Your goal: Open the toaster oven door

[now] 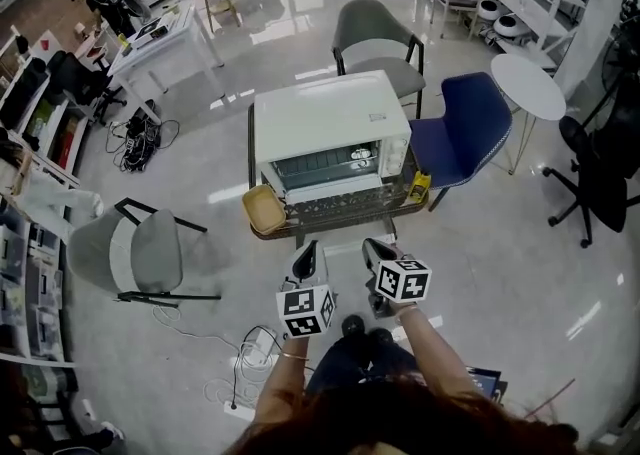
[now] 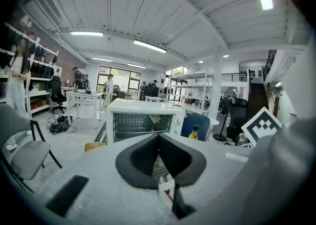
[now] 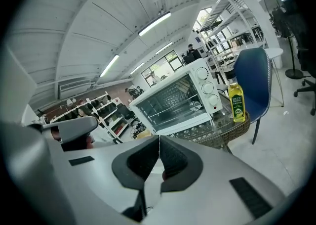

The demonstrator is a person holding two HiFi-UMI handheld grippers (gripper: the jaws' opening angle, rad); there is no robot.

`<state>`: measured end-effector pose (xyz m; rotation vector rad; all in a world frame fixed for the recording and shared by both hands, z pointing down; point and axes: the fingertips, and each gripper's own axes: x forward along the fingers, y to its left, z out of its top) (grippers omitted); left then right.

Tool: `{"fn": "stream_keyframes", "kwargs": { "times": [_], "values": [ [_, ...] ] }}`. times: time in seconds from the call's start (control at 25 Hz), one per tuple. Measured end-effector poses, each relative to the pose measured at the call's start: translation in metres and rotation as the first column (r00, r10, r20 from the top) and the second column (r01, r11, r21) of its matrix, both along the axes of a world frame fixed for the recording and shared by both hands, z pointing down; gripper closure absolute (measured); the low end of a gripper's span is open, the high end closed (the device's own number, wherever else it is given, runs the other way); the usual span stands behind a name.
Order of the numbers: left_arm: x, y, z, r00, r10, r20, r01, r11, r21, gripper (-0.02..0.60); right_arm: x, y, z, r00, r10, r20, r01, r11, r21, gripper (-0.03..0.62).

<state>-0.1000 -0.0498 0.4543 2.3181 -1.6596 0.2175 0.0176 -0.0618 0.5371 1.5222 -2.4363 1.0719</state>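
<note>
A white toaster oven [image 1: 330, 133] stands on a low wicker table [image 1: 300, 231] straight ahead of me. Its glass door [image 1: 330, 169] faces me and looks upright against the front, with the wire rack showing through it. The knobs [image 1: 395, 156] sit at its right. The left gripper view shows the oven [image 2: 143, 117] head-on, and the right gripper view shows the oven [image 3: 180, 98] from its left. My left gripper [image 1: 310, 249] and right gripper [image 1: 376, 246] hang side by side a short way in front of the table. Both are shut on nothing, the jaws meeting in each gripper view [image 2: 158, 136] [image 3: 159, 139].
A yellow oil bottle [image 1: 418, 186] stands at the table's right corner and a tan tray [image 1: 263, 209] at its left. A blue chair [image 1: 462, 128] and a grey chair [image 1: 375, 43] stand behind the oven, another grey chair [image 1: 130, 253] at my left. Cables [image 1: 250, 348] lie by my feet.
</note>
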Motion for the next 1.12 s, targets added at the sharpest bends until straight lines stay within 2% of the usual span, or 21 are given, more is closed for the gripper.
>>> {"fn": "stream_keyframes", "kwargs": {
  "times": [0.56,1.12],
  "values": [
    [0.030,0.008,-0.051,0.999,0.036,0.023,-0.038,0.995,0.089,0.569,0.021,0.002,-0.064,0.996,-0.022,-0.085,0.035,0.988,0.148,0.592],
    [0.060,0.018,-0.084,0.996,0.086,0.041,-0.090,0.987,0.134,0.569,0.039,0.010,-0.111,0.983,-0.032,-0.179,0.079,0.962,0.262,0.594]
  ]
}}
